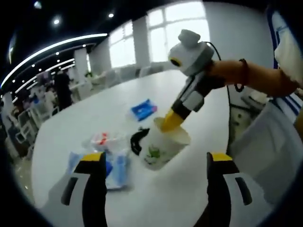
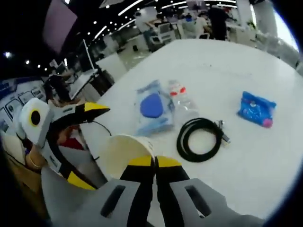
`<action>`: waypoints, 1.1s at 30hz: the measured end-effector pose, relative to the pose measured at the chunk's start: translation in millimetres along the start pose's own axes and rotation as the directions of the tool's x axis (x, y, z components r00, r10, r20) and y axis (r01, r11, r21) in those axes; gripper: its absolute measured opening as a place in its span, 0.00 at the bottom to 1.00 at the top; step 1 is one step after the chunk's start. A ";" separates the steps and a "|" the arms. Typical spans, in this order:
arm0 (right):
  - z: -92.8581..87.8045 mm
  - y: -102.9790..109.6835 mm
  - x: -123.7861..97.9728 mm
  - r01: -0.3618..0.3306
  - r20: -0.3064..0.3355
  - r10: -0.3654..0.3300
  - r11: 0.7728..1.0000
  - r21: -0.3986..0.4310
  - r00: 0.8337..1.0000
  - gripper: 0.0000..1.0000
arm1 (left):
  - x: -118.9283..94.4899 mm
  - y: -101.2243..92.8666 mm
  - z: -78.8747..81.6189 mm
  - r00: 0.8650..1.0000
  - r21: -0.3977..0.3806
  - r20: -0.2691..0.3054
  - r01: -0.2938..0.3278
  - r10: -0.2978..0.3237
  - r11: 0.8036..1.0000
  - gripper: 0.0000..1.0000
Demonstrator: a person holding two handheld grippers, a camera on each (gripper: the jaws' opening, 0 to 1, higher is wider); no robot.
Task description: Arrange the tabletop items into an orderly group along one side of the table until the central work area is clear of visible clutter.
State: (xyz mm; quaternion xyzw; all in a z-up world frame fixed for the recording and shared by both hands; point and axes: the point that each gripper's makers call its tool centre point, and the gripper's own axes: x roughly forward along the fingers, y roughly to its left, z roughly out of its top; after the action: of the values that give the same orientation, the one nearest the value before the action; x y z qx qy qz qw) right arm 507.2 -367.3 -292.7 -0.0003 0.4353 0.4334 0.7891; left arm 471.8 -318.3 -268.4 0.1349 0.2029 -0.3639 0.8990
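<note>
right tongs [image 2: 155, 163] pinch cup [image 2: 124, 153] rim | cable [image 1: 136, 140] half-hidden behind cup

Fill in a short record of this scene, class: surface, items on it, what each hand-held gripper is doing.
surface: white table
held item: paper cup, tilted
right hand-held gripper: shut on the cup's rim
left hand-held gripper: open, short of the cup
cable: black cable, coiled, lying flat
packets: blue packet apart from the rest; clear bag with a blue item beside a clear bag with red bits
</note>
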 end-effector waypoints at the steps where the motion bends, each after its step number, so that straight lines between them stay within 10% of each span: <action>1: -0.7 1.8 -0.1 -0.008 -0.001 0.008 1.000 -0.001 1.000 0.01 | 0.8 -1.2 -0.6 1.000 0.008 -0.004 0.004 -0.004 1.000 0.82; 15: -10.6 30.6 -3.0 -0.096 -0.050 0.100 0.993 0.069 0.994 0.02 | 7.0 -13.9 -0.2 0.999 0.161 -0.023 0.032 -0.028 0.986 0.70; 33: -4.0 41.5 -18.7 -0.024 -0.078 0.021 0.999 -0.046 0.997 0.02 | 7.0 -29.5 -2.1 0.996 0.246 -0.042 0.090 -0.082 0.965 0.42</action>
State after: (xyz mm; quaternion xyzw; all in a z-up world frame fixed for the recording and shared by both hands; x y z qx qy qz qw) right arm 471.4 -355.7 -266.7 -0.0304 0.4552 0.4518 0.7666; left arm 454.9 -342.2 -276.3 0.2427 0.1758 -0.4229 0.8552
